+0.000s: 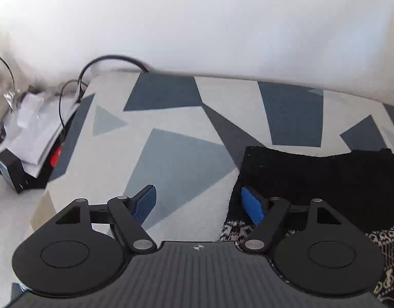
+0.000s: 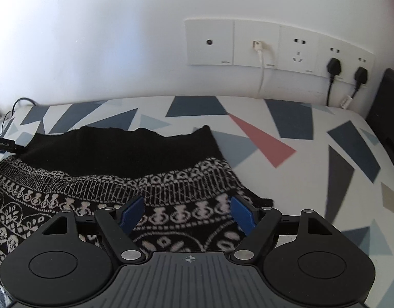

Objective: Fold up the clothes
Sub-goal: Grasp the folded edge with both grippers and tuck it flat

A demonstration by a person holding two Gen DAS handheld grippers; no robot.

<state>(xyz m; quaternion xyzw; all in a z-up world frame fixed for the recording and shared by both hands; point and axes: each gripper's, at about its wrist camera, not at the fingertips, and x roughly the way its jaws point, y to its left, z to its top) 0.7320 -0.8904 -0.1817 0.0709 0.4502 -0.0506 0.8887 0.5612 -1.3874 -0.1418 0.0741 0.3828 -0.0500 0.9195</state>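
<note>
Knit sweater lies soft and floppy on the worktop, light, best pinched at an edge or corner. Left hand-held gripper and right hand-held gripper both gape wide, empty.

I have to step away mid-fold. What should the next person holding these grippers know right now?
Left gripper: open, empty, over the sweater's left edge.
Right gripper: open, empty, over the patterned band.
The black-and-white sweater lies on the patterned tablecloth, plain black part toward the wall.
Done: one fold seems laid, black part over the pattern, though I can't be sure.
Left: grip the edges and finish folding.
</note>
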